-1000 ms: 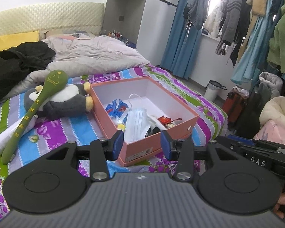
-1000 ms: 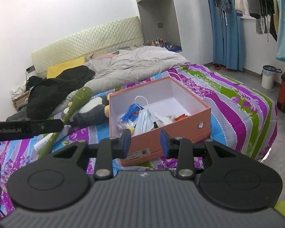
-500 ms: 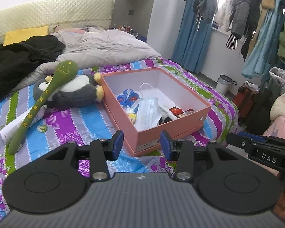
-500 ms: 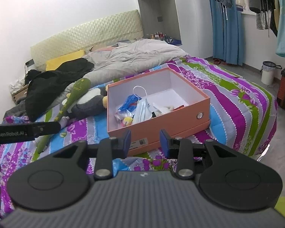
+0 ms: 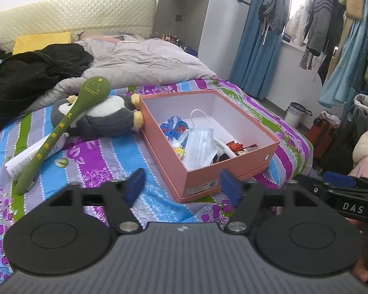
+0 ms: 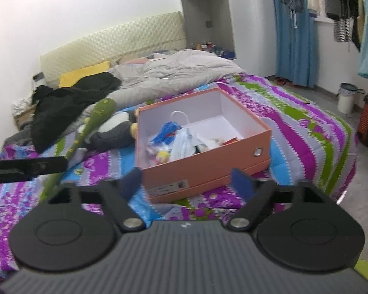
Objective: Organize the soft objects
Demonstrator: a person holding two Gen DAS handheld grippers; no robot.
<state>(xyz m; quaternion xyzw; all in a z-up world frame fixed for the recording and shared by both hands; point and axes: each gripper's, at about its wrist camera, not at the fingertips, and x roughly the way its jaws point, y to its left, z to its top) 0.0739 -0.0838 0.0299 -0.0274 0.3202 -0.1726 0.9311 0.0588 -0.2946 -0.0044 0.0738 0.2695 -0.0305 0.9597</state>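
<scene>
Two grippers hover above the striped bedspread [image 5: 105, 152], jaws just opened wide, nothing between them. Ahead of the left gripper [image 5: 182, 186] and right gripper [image 6: 187, 181] sits an open pink box [image 5: 233, 171]. Left of it lies a grey-and-white plush penguin [image 5: 105, 120], a green plush spoon [image 5: 61, 127] across it. Inside the box: a crumpled face mask [image 5: 200, 147].

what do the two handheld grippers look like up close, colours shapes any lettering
Both match. The left gripper and right gripper each have a ribbed grey body, two round black discs, black finger arms with silver pivot bolts, and blue pads. Seen from the left wrist view, the right gripper's black side reads "DAS". No cables or sleeves show.
</scene>
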